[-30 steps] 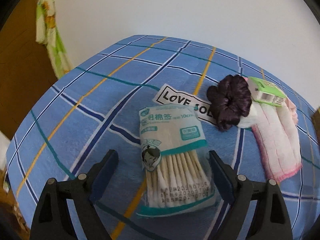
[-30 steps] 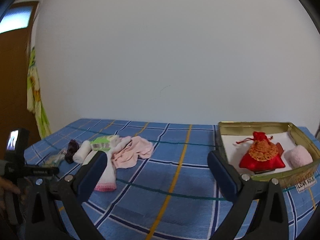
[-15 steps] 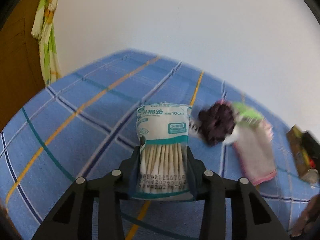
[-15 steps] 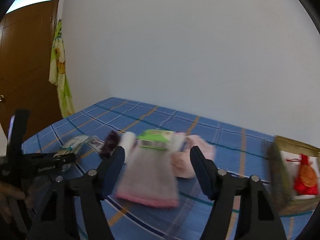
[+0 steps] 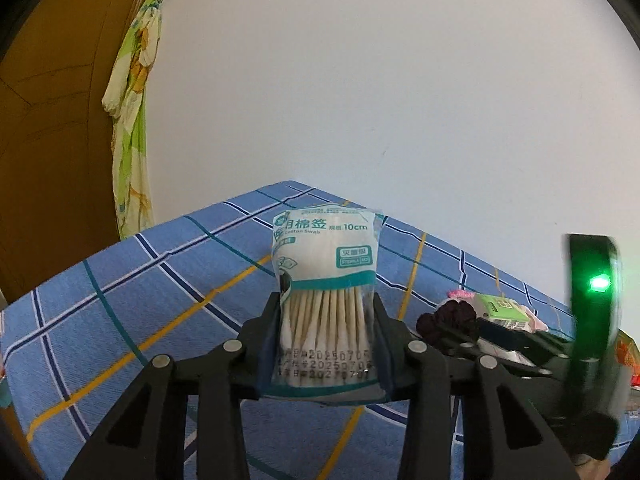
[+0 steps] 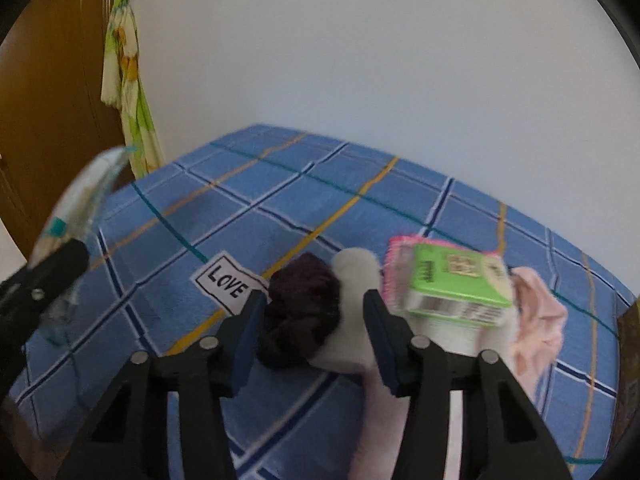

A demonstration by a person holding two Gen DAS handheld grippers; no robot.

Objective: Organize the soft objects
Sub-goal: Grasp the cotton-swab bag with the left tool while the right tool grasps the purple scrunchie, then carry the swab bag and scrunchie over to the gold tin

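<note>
- Two views, left wrist first: my left gripper (image 5: 326, 344) has its fingers pinched on the cotton swab pack (image 5: 325, 280), one finger on each side of the lower half.
- Pack stands upright between the fingers, lifted clear of the blue checked tablecloth (image 5: 140, 312); printed top sticks up above the fingertips, swab sticks show through the clear part.
- Off to my right in that view: dark scrunchie (image 5: 448, 320) on the cloth, green-labelled packet (image 5: 500, 308) just beyond it, partly hidden by my right gripper's black body (image 5: 588, 320) with a green light on it.
- Floral fabric (image 5: 132, 120) hangs by the wooden door (image 5: 52, 160) at the left edge.
- Right wrist view, blurred: my right gripper (image 6: 314, 340) has fingers spread, nothing pinched.
- Scrunchie (image 6: 300, 312) and a white roll (image 6: 352, 312) lie side by side, touching, between the spread fingers; I cannot tell whether either finger touches them.
- Green-labelled packet (image 6: 456, 284) sits on a pink-edged towel (image 6: 400, 264), just right of the right finger; pink cloth (image 6: 536, 320) beside that.
- "LOVE" tag (image 6: 226, 284) lies flat on the tablecloth (image 6: 280, 184), left of the scrunchie.
- Swab pack (image 6: 80, 208) shows blurred at the far left, held up in the left gripper (image 6: 44, 276), well apart from the pile.
</note>
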